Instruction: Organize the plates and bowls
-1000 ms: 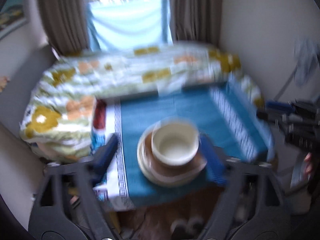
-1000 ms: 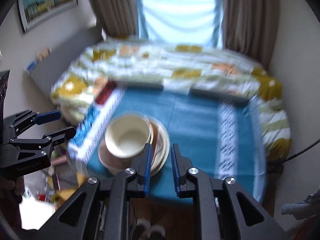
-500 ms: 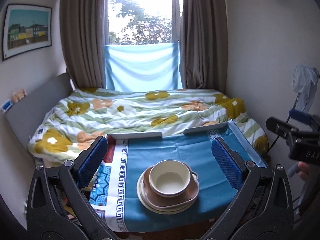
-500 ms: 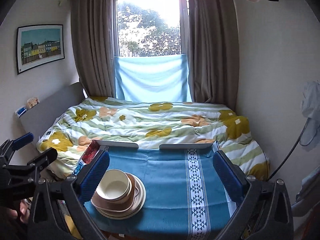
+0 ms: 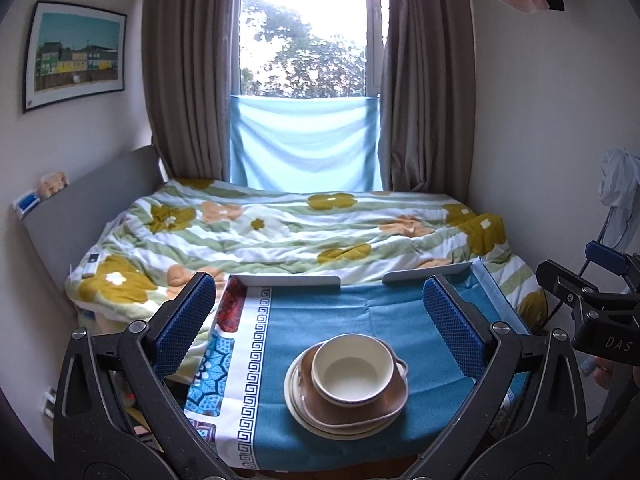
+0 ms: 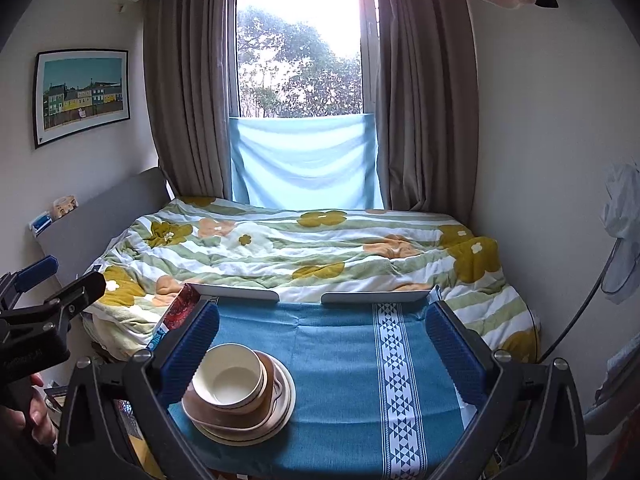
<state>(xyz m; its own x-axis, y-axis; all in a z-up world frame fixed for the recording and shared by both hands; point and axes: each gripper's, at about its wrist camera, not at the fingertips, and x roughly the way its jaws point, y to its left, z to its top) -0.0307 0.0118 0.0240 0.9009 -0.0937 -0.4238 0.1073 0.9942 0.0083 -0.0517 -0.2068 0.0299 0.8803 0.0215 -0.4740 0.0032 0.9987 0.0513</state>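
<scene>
A stack of dishes sits on a small table with a blue cloth (image 5: 360, 316). A cream bowl (image 5: 352, 368) is on top, in a brown handled dish (image 5: 384, 404), on cream plates (image 5: 296, 400). My left gripper (image 5: 320, 324) is open and empty, held back above the stack, which lies between its blue pads (image 5: 184, 320). My right gripper (image 6: 320, 344) is open and empty too; its left pad (image 6: 190, 352) is in front of the bowl (image 6: 228, 376). The stack (image 6: 276, 408) sits at the table's left in the right wrist view.
A bed with a flowered quilt (image 5: 304, 232) lies right behind the table. Two white rails (image 5: 288, 280) edge the table's far side. Walls stand on both sides; a fan (image 6: 620, 232) is at the right. The cloth's right half (image 6: 352, 380) holds nothing.
Both grippers have pulled back and up from the stack and tilted level. The right gripper has opened from nearly shut. The views have steadied from blur.
</scene>
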